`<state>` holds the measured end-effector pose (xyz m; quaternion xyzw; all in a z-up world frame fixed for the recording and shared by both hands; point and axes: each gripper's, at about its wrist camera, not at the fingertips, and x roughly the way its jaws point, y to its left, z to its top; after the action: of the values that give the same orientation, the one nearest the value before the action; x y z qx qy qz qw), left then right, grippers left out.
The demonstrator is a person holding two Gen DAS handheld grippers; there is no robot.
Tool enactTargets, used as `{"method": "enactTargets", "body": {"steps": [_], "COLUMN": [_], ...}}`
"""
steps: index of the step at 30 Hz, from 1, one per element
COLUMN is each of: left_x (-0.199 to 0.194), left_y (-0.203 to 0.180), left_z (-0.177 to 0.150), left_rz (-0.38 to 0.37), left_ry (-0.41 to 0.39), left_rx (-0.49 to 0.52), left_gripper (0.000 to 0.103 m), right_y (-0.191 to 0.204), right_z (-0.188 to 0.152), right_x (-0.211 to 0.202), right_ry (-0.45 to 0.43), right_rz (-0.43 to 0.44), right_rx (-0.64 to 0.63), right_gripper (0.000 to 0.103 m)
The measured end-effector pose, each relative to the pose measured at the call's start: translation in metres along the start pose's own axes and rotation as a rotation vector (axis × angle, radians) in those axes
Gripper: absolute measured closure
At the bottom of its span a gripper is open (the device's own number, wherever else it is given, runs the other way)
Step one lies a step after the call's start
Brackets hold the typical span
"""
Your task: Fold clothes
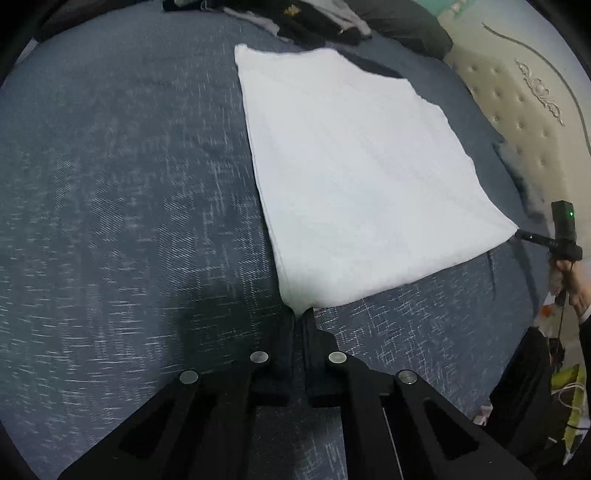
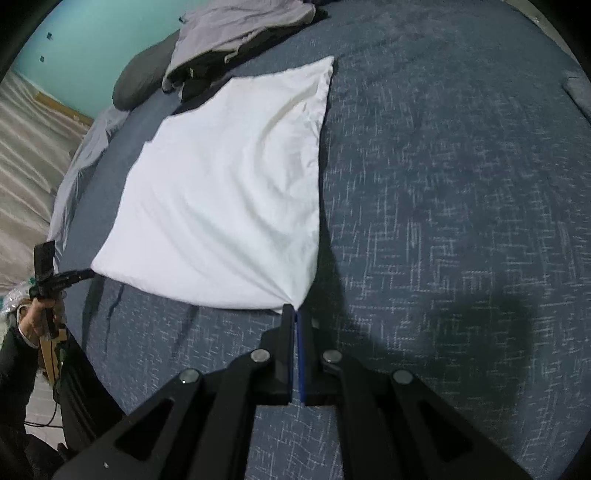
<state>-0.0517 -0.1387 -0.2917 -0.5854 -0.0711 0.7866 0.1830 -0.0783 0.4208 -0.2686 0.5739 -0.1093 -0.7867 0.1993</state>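
We have both tongs clenched on the near corners of the white cloth [image 1: 351,166]. Our left tongs [image 1: 300,314] pinch the corner nearest us in the left wrist view, the jaws closed tight with fabric gathered into a point between them. Our right tongs [image 2: 294,310] grip the other near corner the same way, and creases fan out from that pinch across the cloth.

What could go wrong from here: each grip takes only the very tip of a corner, so a quick lift or a pull apart could let thin fabric slip out of one pair. If the cloth is already doubled, as the layered left edge suggests, we may hold only the upper layer, and the fold would open or skew. Uneven lifting would drag the far edge crooked over the bed [image 1: 110,184].

The cloth lies flat on the blue bed, stretching away from both tongs toward the pile of dark and grey clothes [image 2: 236,29] at the far side, its far corners close to that pile.
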Motion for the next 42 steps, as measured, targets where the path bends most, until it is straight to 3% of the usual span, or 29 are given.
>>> {"method": "enactTargets", "body": {"steps": [4,15,21,23,27,32,37,42], "left_x": [-0.004,0.018,-0.006,-0.014,-0.017,-0.020,-0.006,-0.014], "left_y": [0.005,-0.013,-0.004,-0.002,-0.010,-0.008,-0.001,0.014], "left_z": [-0.005,-0.024,-0.024,-0.021,-0.005,0.012,-0.006,-0.018], "left_rz": [0.006,0.045,0.036,0.024,0.002,-0.011,-0.004,-0.021], "left_ry": [0.010,0.088,0.038,0.005,-0.040,0.022,0.081,0.086], "left_rx": [-0.008,0.048,0.000,-0.028,-0.052,-0.050,-0.065,-0.098], "left_gripper": [0.100,0.099,0.097,0.092,0.087,0.086,0.086,0.086], "right_y": [0.001,-0.008,-0.023,-0.025,-0.010,0.020,0.016,0.003], "right_z": [0.004,-0.007,-0.001,0.004,0.020,0.026,0.009,-0.005], "right_x": [-0.004,0.027,0.009,-0.002,0.001,0.042,0.066,0.054], "right_ry": [-0.010,0.109,0.066,0.009,-0.025,0.061,0.145,0.148], "right_rz": [0.006,-0.013,-0.030,-0.004,0.050,0.072,0.068,0.075], "right_rx": [-0.001,0.006,0.062,0.084,0.063,0.031,0.044,0.079], "right_gripper": [0.102,0.102,0.101,0.101,0.101,0.101,0.101,0.101]}}
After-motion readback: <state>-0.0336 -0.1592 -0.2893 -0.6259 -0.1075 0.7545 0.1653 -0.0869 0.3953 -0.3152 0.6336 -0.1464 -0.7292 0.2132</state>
